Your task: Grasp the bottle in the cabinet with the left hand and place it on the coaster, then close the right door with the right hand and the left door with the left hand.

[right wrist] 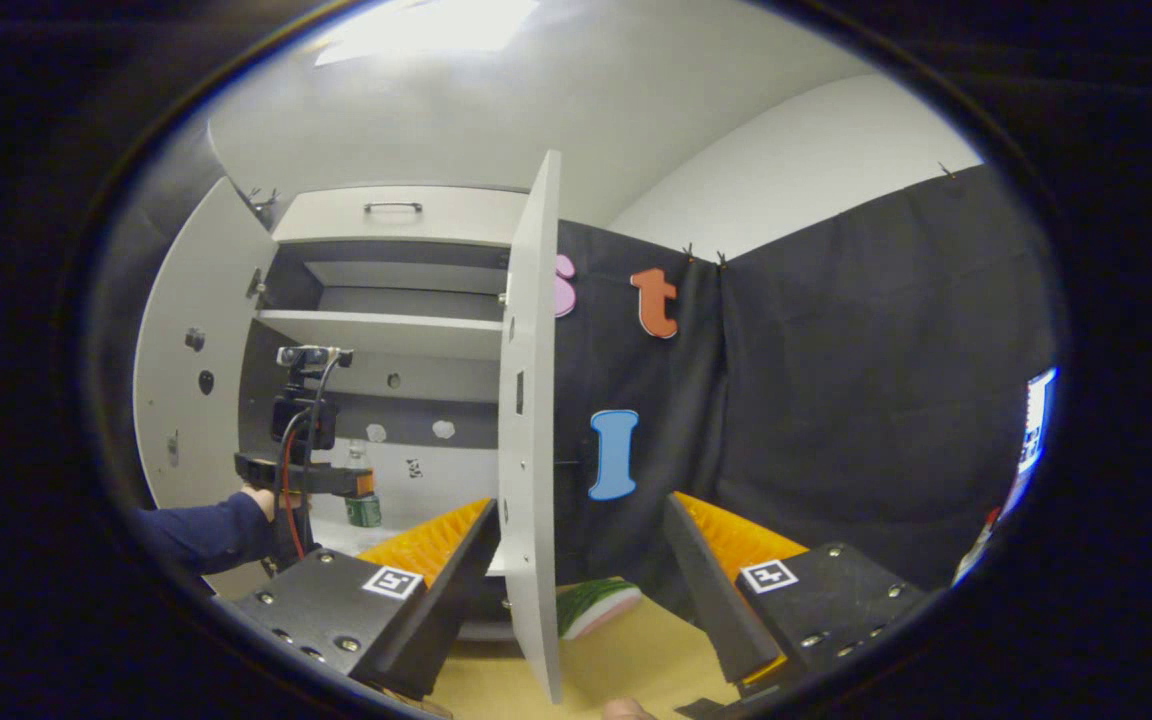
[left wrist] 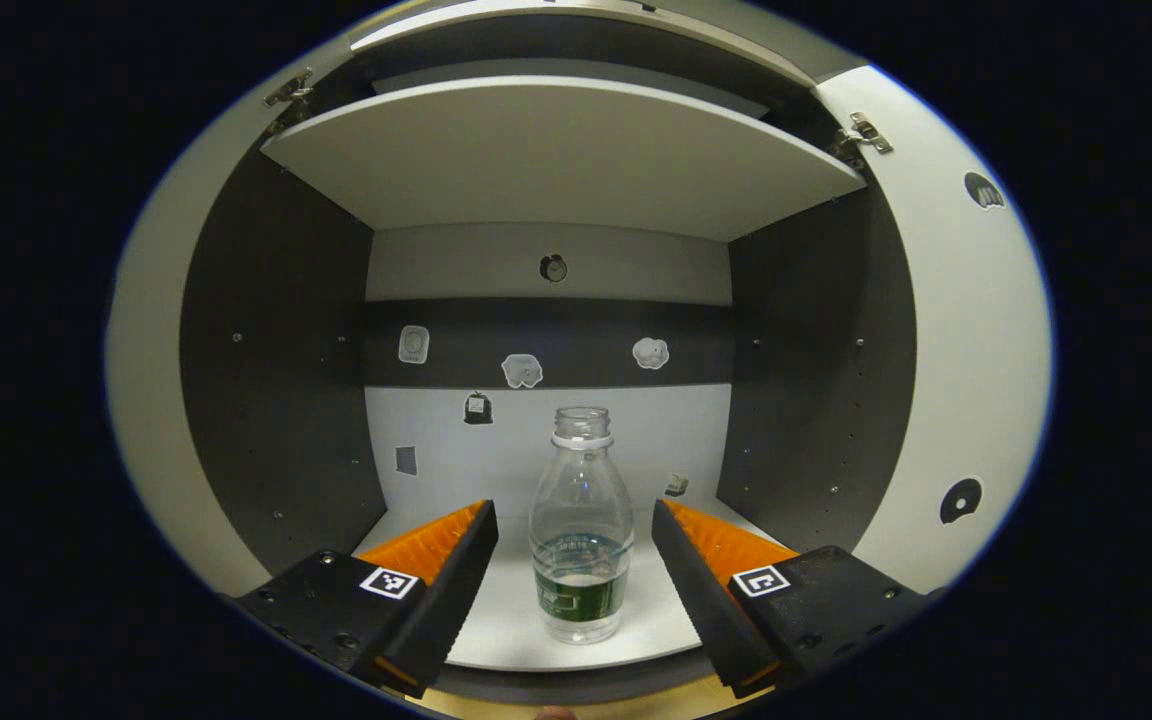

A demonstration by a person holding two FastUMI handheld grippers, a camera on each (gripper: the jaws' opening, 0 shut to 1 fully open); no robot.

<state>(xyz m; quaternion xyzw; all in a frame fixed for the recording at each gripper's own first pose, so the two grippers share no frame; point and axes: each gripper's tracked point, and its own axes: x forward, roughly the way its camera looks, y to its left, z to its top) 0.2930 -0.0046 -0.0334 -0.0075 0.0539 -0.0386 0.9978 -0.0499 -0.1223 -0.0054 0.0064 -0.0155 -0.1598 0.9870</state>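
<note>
Bottle [left wrist: 581, 530] stands upright on the cabinet floor [left wrist: 656, 625], between our left gripper's [left wrist: 574, 545] spread fingers, untouched. It looks light and slippery (thin plastic, nearly empty), so we would grip its labelled waist gently.

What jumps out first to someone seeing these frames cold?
Probably the clear bottle, uncapped with a little liquid, standing alone on the cabinet's lower shelf, framed between the open fingers of the left gripper without contact. In the right gripper view, the open right door stands edge-on between the spread fingers of the right gripper, with a sleeved arm reaching into the cabinet at left.
</note>
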